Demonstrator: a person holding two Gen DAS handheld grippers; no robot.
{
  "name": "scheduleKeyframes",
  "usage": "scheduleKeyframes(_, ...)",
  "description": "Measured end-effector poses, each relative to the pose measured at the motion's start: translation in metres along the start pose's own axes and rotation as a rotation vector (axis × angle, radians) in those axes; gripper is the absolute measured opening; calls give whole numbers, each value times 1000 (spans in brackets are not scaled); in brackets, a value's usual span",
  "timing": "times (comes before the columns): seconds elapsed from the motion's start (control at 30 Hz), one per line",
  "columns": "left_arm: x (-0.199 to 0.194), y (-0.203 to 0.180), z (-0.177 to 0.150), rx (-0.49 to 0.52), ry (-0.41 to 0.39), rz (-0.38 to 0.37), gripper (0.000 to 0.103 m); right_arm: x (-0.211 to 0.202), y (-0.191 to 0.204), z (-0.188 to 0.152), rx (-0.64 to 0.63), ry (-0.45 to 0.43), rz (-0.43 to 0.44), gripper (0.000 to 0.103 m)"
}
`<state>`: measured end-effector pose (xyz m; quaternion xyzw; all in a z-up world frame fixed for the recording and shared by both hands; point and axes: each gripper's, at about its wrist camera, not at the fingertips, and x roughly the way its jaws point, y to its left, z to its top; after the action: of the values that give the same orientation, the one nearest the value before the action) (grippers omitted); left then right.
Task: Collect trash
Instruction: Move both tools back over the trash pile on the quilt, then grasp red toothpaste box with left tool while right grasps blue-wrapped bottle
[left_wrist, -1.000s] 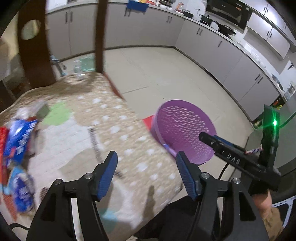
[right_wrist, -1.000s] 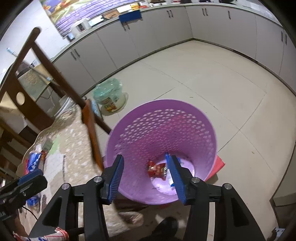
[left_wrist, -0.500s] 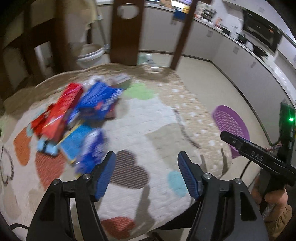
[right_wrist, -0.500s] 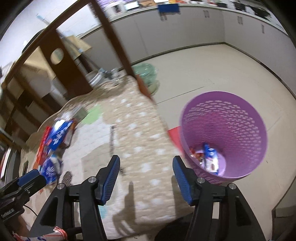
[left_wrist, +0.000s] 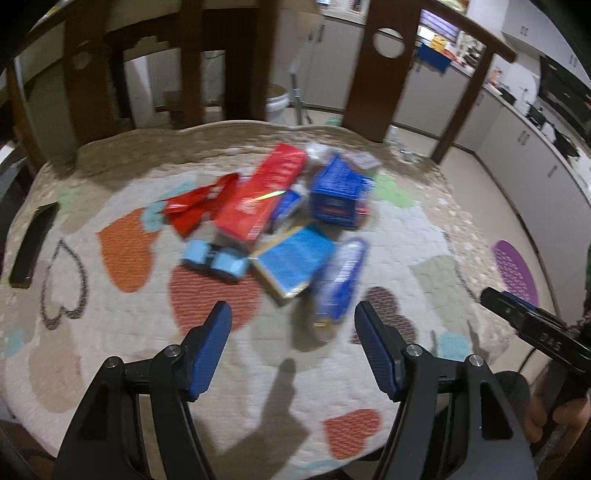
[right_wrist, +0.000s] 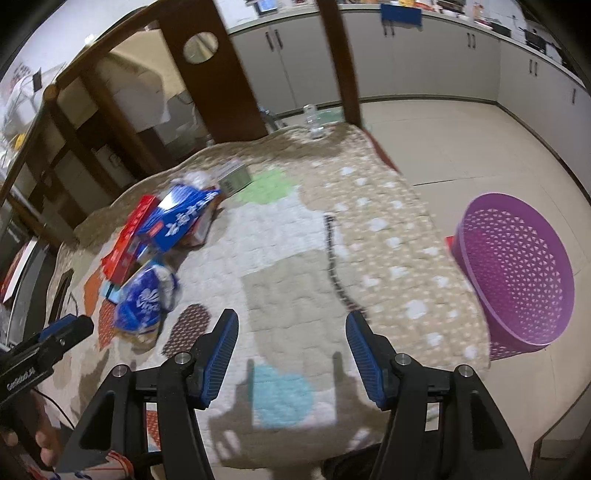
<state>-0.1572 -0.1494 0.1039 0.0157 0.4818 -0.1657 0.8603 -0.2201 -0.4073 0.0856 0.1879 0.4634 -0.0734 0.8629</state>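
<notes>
Blue crinkly snack packet (left_wrist: 338, 284), nearest edge of litter pile on quilted surface (left_wrist: 424, 236): light, soft, slippery; pinch mid-body. Left claw (left_wrist: 291, 332) open, empty; right claw (right_wrist: 291, 339) opening, empty.

no legible txt; pkg print (left_wrist: 286, 264) & tool lettering too blurred.

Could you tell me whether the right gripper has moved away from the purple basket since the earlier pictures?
Yes. The right gripper, jaws opening and empty, earlier framed the purple basket; now the basket lies off to its right and it faces the table.
</notes>
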Motion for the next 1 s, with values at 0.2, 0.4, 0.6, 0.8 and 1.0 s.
scheduleKeyframes(0.2,7,33,10,-8,5,49,68,11,35,0,-32,37,61,66)
scheduleKeyframes(0.4,29,47,39,13,28,52,68,27,77,7,-47,78,169,72)
scheduleKeyframes(0.6,49,43,65,80,26,19,69,52,112,10,-62,126,209,73)
scheduleKeyframes(0.8,82,41,83,123,62,-4,69,77,126,11,-67,166,203,73)
scheduleKeyframes(1.0,110,41,88,102,131,-19,69,93,135,13,-74,186,189,73)
